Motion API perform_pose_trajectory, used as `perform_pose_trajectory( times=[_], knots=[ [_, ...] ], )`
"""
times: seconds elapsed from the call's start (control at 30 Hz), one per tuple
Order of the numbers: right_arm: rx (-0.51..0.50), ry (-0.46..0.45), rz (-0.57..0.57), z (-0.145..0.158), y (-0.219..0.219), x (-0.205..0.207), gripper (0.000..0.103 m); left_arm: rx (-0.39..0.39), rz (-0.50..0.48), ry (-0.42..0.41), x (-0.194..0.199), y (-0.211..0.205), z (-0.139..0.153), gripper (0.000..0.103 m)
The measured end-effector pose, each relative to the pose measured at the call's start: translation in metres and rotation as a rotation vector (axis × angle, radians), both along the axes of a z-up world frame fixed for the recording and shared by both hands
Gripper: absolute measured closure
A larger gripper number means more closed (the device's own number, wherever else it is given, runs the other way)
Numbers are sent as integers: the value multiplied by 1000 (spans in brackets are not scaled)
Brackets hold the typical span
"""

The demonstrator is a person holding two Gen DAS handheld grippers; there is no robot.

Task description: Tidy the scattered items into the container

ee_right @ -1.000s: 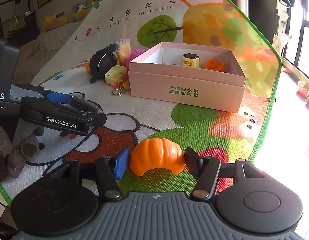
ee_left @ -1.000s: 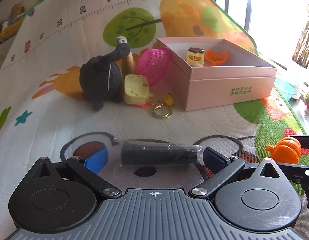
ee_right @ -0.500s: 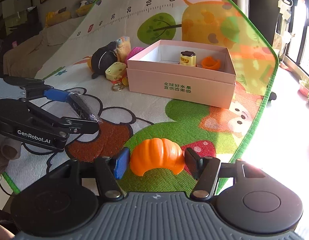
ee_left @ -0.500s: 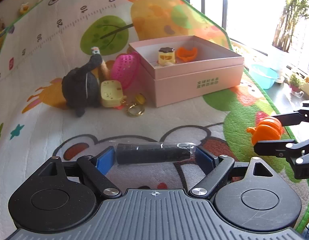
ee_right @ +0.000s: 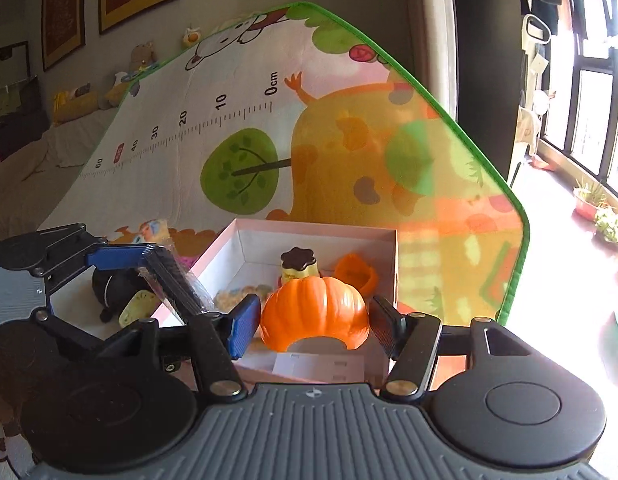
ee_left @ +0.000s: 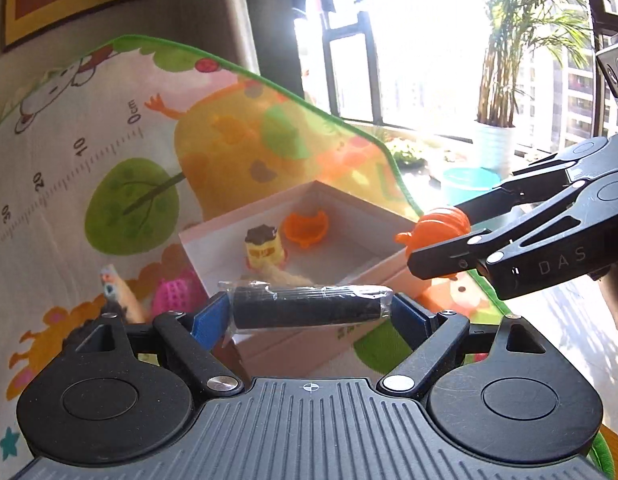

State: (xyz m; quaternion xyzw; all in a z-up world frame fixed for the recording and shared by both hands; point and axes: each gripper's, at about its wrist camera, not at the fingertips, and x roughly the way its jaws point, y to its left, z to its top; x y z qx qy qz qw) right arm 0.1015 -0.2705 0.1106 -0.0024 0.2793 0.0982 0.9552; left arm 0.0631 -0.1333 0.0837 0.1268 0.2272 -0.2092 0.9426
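Note:
My left gripper (ee_left: 309,314) is shut on a black roll in clear wrap (ee_left: 307,311), held in the air over the near wall of the pink box (ee_left: 213,256). My right gripper (ee_right: 314,322) is shut on an orange toy pumpkin (ee_right: 315,307), held above the box's near edge (ee_right: 309,368). Inside the box sit a yellow jar toy with a brown lid (ee_right: 297,266) and a small orange toy (ee_right: 355,274). The right gripper with the pumpkin (ee_left: 441,226) also shows in the left wrist view; the left gripper with the roll (ee_right: 177,280) shows in the right wrist view.
Left of the box on the play mat (ee_right: 237,120) lie a black plush toy (ee_right: 113,286), a yellow toy (ee_right: 139,306) and a pink basket (ee_left: 171,292). A teal tub (ee_left: 469,180) and potted plants (ee_left: 493,136) stand by the window beyond the mat's green edge.
Both grippers have risen off the mat and moved forward to the box, each still holding its item. The box now lies right below the fingers.

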Motion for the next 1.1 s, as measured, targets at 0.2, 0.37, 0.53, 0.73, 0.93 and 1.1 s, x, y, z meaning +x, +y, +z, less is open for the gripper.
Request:
perform_pose_trajectory(
  times=[0.2,0.37,0.53,0.73,0.93,1.1],
  knots=[
    [21,0,-73,-5,-11,43,27,7,14,-92,69,-12,0,8],
    [4,9,-92,-13,-15,40,27,-5,-11,-77,72,0,-2,6],
    [-42,3,-56,-21,6,28,25,-22,95,-20,42,35,-7,3],
    [-144,-49,95,-19,70,5,25,-5,361,65,8,93,-31,1],
    [-323,-101,269,-22,149,-5,45,-91,529,171,-17,145,-60,1],
    [-389,-76,354,-29,196,8,45,-192,550,156,-30,164,-64,0]
  ],
)
